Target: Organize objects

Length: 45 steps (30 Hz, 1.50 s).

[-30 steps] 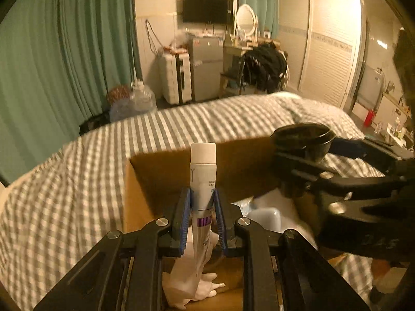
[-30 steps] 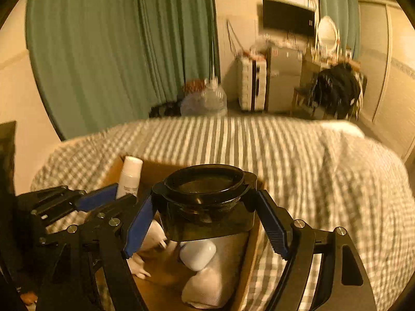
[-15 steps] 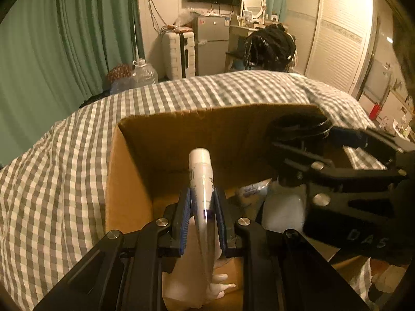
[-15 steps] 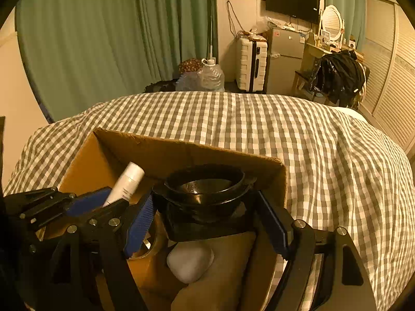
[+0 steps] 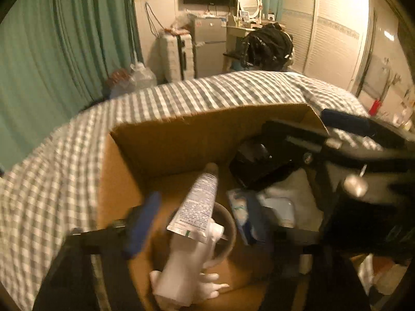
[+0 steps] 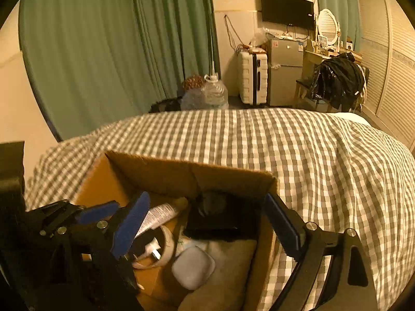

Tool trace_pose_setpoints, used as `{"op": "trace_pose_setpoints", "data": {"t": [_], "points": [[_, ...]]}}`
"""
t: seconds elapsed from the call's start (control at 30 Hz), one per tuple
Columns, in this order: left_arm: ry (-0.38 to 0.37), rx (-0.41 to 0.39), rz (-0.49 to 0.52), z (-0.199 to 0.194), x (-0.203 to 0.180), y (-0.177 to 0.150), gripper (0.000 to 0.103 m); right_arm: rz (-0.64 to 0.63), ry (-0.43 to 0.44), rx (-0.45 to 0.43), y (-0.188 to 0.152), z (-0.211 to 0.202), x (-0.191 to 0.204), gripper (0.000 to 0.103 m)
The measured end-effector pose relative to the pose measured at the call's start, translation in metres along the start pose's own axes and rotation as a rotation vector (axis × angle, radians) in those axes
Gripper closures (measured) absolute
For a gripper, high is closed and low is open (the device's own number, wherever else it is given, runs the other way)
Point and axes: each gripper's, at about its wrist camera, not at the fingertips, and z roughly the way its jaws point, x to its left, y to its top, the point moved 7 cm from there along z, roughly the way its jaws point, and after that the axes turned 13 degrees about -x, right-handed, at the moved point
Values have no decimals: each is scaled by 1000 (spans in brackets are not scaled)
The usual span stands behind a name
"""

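Straight ahead of your tools the grey-and-white checked bedspread [image 6: 298, 150] fills the middle ground. Beyond it, up and to your left, green curtains [image 6: 116, 51] hang to the floor. Past the bed's far edge you see a clear water jug [image 6: 214, 92], then to its right a white suitcase [image 6: 253, 77] just beside a small silver fridge [image 6: 285, 72]. Above the fridge a dark television [image 6: 286, 10] sits on the wall. Further right, an oval mirror [image 6: 328, 24] stands on a dresser, and black clothing [image 6: 338, 80] is heaped over a chair. White slatted wardrobe doors [image 5: 334, 36] close off your far right.
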Motion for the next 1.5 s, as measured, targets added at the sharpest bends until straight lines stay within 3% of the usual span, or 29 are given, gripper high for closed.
{"op": "trace_pose_setpoints", "data": {"t": [0.2,0.3,0.4,0.7,0.93,1.23,1.5], "points": [[20,-44,-13,-28,5,16,21,46,-64,-66,21,-26,-10,12],[38,-90,-38,-55,11,27,12,56,-74,-100,34,-51,-7,11],[64,-133,-45,-87,15,40,12,47,-79,-143,49,-80,0,9],[153,-313,-58,-206,32,82,3,-20,-106,-355,106,-205,38,2],[190,-447,-45,-289,28,97,1,-54,-154,-491,124,-296,53,1],[238,-641,-6,-369,11,75,0,-81,-167,-583,96,-366,61,0],[243,-625,-76,-365,4,22,0,-88,-230,-601,24,-370,57,0]]}}
